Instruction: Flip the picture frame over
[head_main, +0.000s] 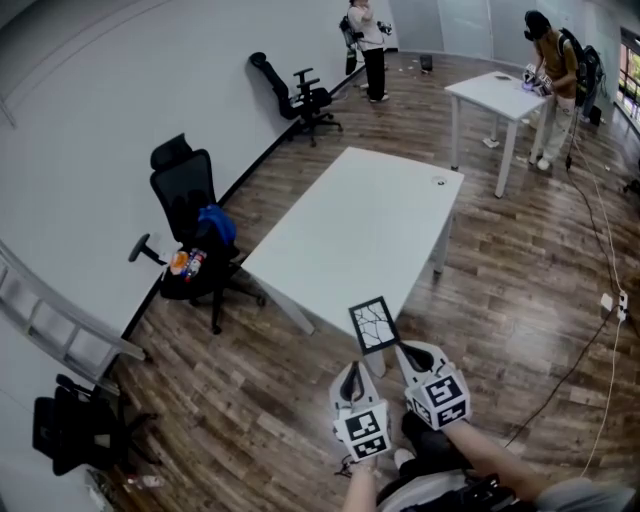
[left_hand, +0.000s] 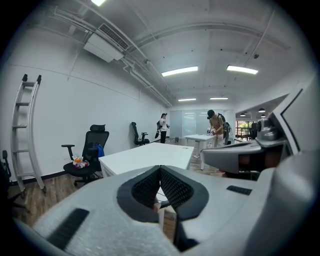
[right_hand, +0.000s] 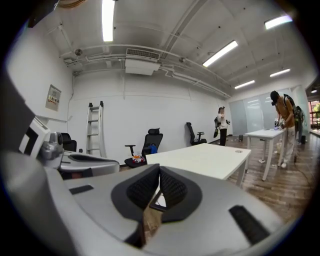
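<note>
The picture frame, black-rimmed with a white cracked-line picture facing up, hangs in the air just off the near edge of the white table. My left gripper is shut on its near left corner. My right gripper is shut on its near right corner. In the left gripper view the frame's thin edge shows between the closed pads of the left gripper. In the right gripper view the frame's dark rim and brown back sit between the closed pads of the right gripper.
A black office chair with a blue bag stands left of the table, and a ladder leans on the wall. Another chair, a second white table and two people are at the back. A cable lies on the floor to the right.
</note>
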